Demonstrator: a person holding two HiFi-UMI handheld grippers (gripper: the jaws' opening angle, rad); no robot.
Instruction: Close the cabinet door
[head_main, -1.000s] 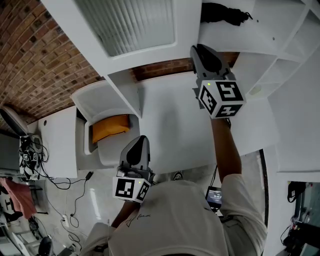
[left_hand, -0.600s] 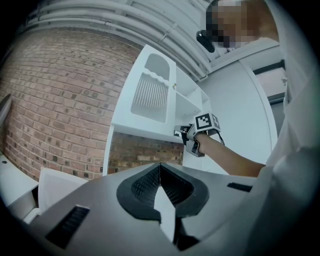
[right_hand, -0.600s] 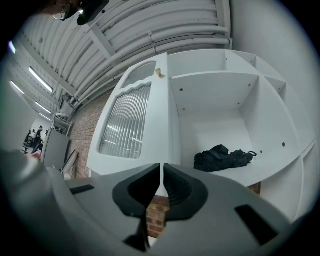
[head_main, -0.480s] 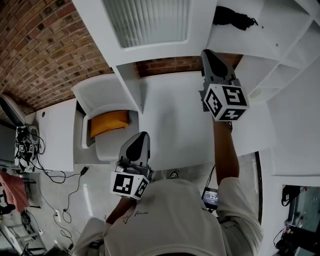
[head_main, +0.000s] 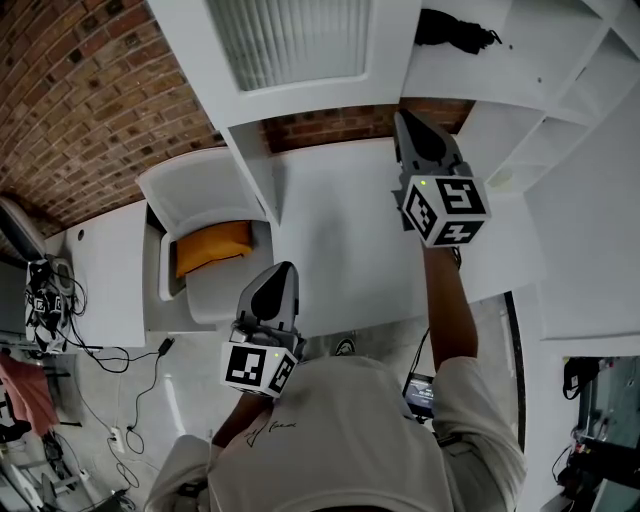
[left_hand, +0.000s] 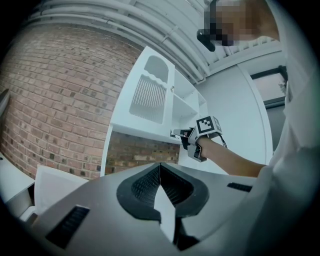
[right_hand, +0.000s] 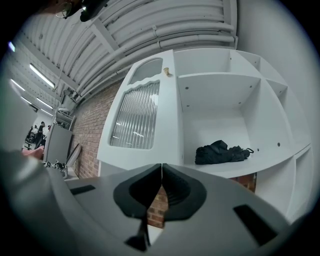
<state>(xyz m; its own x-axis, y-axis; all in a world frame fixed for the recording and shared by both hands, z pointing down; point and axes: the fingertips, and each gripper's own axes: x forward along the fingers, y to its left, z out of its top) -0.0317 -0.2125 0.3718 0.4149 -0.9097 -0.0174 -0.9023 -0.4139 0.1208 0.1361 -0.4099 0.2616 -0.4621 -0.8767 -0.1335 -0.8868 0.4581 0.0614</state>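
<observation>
Two grippers: one left gripper (head_main: 283, 270) near, one right gripper (head_main: 403, 118) farther off, its jaws just closed further with nothing between them. Two marker cubes (head_main: 445, 210), one on each. One door (head_main: 290, 95) at far left, with one ribbed pane (head_main: 290, 40). One black cloth (head_main: 455, 28) at far right. One orange pad (head_main: 212, 247) at left. One person (head_main: 330, 440).

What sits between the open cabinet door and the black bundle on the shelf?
Nothing. In the right gripper view, only a bare stretch of white shelf separates the cabinet door from the black bundle.
</observation>
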